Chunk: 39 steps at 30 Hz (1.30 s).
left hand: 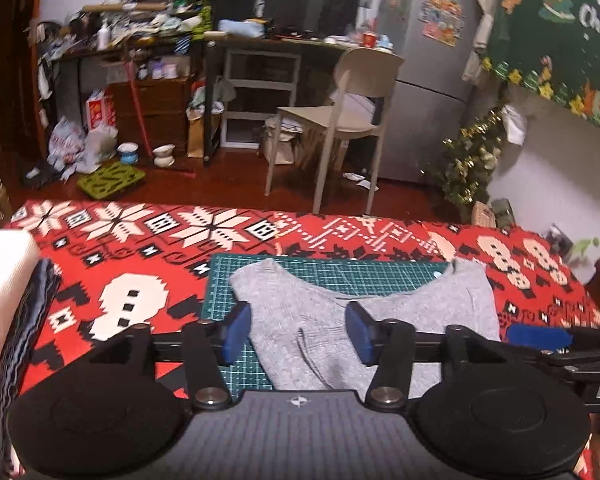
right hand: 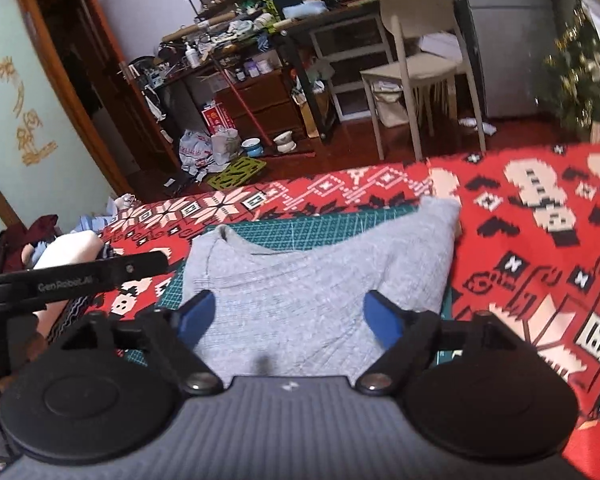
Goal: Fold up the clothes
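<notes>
The grey garment (left hand: 340, 320) lies on the green cutting mat (left hand: 228, 276), seemingly doubled into a V and wanting further folds, while the left gripper (left hand: 298, 330) and right gripper (right hand: 290, 316) gape wide, holding nothing.

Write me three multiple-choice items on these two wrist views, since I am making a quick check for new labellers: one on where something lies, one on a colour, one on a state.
1. Where does the grey garment lie?
A. on the chair
B. on the green cutting mat
C. on the floor

2. What colour are the pads on the gripper fingers?
A. blue
B. yellow
C. white

3. How do the left gripper and right gripper stand?
A. both shut on the garment
B. one open, one shut
C. both open, with nothing between the fingers

Answers:
1 B, the green cutting mat shows under and beyond the cloth, on the red patterned cover.
2 A, the pads are plainly blue in both views.
3 C, each pair of fingers stands wide apart above the cloth.
</notes>
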Each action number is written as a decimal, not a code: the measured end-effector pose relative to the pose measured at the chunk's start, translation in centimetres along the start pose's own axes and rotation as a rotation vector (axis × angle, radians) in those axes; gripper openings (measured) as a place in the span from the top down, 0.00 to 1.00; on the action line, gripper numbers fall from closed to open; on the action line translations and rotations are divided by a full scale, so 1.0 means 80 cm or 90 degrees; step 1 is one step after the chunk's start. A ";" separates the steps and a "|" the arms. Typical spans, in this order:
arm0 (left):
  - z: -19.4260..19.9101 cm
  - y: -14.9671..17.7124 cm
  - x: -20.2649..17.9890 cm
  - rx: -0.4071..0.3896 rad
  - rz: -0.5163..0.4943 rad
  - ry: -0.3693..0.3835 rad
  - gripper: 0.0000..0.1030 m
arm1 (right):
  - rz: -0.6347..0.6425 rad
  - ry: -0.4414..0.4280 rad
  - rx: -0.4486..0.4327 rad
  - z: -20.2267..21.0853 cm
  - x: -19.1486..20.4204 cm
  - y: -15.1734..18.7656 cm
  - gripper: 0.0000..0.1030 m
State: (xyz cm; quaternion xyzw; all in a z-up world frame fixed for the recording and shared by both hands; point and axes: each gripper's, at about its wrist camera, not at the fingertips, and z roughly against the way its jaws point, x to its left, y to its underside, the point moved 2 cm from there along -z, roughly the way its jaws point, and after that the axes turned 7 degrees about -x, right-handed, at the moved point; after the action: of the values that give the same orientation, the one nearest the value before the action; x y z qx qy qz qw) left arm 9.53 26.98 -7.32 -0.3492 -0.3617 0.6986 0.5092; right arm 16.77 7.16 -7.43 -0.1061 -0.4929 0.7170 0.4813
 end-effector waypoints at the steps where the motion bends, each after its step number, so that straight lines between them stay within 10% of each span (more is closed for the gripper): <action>1: -0.001 0.001 -0.003 0.004 -0.006 0.008 0.44 | 0.006 0.010 -0.001 0.001 0.001 0.000 0.03; 22: 0.008 0.005 -0.029 -0.028 -0.013 -0.034 0.16 | 0.060 0.152 -0.068 0.043 -0.005 -0.016 0.01; 29: 0.001 0.012 -0.021 -0.007 0.111 -0.063 0.48 | 0.074 0.165 -0.047 0.039 -0.004 -0.017 0.02; 33: -0.014 0.015 -0.018 0.056 0.143 -0.011 0.83 | 0.066 0.158 -0.064 0.036 -0.007 -0.017 0.26; 37: -0.025 0.015 -0.024 0.080 0.105 0.014 0.94 | 0.057 0.159 -0.033 0.016 -0.011 -0.018 0.79; 39: -0.028 0.018 -0.024 0.089 0.100 0.024 0.95 | 0.036 0.152 -0.019 0.008 -0.019 -0.016 0.84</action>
State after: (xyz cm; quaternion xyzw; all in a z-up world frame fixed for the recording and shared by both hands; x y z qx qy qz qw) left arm 11.26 25.11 -9.46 -0.3535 -0.2740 0.7530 0.4826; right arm 17.91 5.64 -6.57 -0.2121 -0.4394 0.7051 0.5146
